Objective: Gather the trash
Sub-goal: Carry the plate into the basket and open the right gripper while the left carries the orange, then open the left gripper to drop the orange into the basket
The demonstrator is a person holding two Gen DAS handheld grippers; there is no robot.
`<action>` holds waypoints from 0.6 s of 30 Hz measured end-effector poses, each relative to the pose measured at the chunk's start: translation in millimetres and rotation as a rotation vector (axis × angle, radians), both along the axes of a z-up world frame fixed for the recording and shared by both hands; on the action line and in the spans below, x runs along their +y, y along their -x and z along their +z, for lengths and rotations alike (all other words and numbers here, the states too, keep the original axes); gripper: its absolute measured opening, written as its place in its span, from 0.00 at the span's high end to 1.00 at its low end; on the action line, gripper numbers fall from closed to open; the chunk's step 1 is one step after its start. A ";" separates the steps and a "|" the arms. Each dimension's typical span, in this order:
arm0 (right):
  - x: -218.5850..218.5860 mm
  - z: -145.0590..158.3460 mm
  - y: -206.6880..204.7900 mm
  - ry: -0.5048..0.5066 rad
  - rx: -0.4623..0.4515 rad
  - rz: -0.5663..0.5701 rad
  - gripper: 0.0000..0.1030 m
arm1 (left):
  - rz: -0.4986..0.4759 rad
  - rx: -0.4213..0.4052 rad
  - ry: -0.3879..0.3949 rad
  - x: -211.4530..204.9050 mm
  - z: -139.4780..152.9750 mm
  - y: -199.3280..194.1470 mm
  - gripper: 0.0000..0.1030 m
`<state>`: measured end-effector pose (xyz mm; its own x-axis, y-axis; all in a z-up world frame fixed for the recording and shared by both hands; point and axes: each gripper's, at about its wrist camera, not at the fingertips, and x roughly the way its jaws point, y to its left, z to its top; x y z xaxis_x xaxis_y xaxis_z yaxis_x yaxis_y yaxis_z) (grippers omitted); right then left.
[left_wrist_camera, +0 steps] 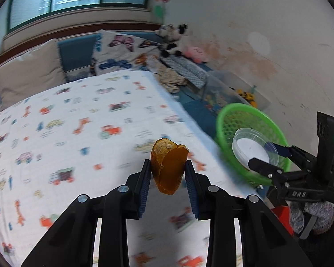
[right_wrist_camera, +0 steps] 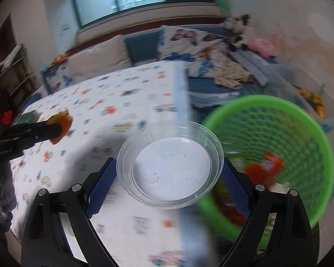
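My left gripper (left_wrist_camera: pixel 167 166) is shut on an orange peel (left_wrist_camera: pixel 168 166) and holds it above the patterned tablecloth (left_wrist_camera: pixel 78 122). My right gripper (right_wrist_camera: pixel 169 166) is shut on a clear plastic lid (right_wrist_camera: pixel 170 164), held over the table's right edge beside the green mesh basket (right_wrist_camera: pixel 305 138). In the left wrist view the right gripper (left_wrist_camera: pixel 265 155) holds the lid (left_wrist_camera: pixel 253 149) over the green basket (left_wrist_camera: pixel 231 113). In the right wrist view the left gripper (right_wrist_camera: pixel 55 129) with the peel (right_wrist_camera: pixel 61 122) is at the far left. Red trash (right_wrist_camera: pixel 265 166) lies in the basket.
A blue sofa with butterfly cushions (left_wrist_camera: pixel 120 51), plush toys (left_wrist_camera: pixel 173 37) and clothes (left_wrist_camera: pixel 171 77) stands behind the table. A clear storage box with toys (left_wrist_camera: pixel 229 91) sits on the floor by the wall. The table edge (right_wrist_camera: pixel 180 102) runs next to the basket.
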<state>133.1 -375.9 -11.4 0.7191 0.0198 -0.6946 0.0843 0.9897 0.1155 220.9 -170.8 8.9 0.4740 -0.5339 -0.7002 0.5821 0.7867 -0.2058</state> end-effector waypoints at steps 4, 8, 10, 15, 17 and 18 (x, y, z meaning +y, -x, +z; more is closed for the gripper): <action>-39.1 -0.9 16.2 0.009 0.006 -0.085 0.11 | -0.058 0.010 -0.005 -41.0 0.4 6.2 0.71; -67.4 -4.9 26.8 0.020 0.019 -0.144 0.11 | -0.114 0.016 -0.012 -77.7 -0.7 12.2 0.71; -78.6 -7.3 29.8 0.024 0.022 -0.168 0.10 | -0.131 0.020 -0.018 -92.2 -1.8 13.6 0.71; -103.8 -10.1 35.9 -0.002 0.019 -0.213 0.10 | -0.171 0.025 -0.032 -123.5 -2.8 18.4 0.71; -109.8 -9.9 38.6 -0.011 0.011 -0.225 0.09 | -0.183 0.030 -0.037 -135.3 -3.8 18.5 0.71; -111.2 -9.3 39.7 -0.013 0.008 -0.229 0.09 | -0.188 0.032 -0.042 -142.0 -4.5 18.7 0.71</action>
<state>93.4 -487.1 -20.8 0.7002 -0.1346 -0.7011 0.3080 0.9429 0.1265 202.2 -312.8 4.4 0.3459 -0.5810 -0.7367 0.7133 0.6730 -0.1958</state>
